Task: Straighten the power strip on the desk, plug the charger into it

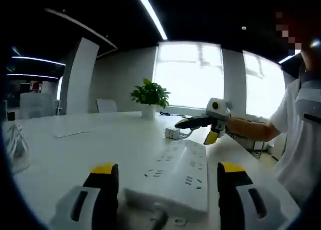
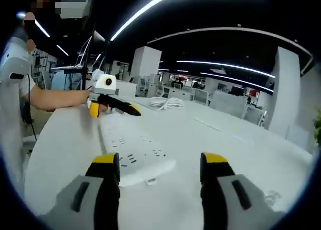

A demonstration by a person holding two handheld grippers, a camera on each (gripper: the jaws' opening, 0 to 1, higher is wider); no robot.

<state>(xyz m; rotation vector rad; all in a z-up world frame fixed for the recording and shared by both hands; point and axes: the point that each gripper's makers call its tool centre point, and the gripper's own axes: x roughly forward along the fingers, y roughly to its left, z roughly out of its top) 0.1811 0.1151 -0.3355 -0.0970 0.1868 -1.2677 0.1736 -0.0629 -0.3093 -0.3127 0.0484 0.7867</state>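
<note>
A white power strip (image 1: pixel 176 175) lies flat on the white desk (image 1: pixel 75 155). My left gripper (image 1: pixel 168 169) is open, with one jaw on either side of the strip's near end, where its cord comes out. At the strip's far end hovers my right gripper (image 1: pixel 195 130), its jaws apart. Just beyond the strip sits a small white block with a cable, apparently the charger (image 1: pixel 172 133). In the right gripper view the strip (image 2: pixel 133 150) runs away from my open right gripper (image 2: pixel 159 159) toward the left gripper (image 2: pixel 114 111).
A potted plant (image 1: pixel 149 94) stands at the desk's far edge by the windows. A coil of white cable (image 2: pixel 165 103) lies further along the desk. The person (image 1: pixel 301 140) stands at the desk's side edge. Office desks and pillars fill the background.
</note>
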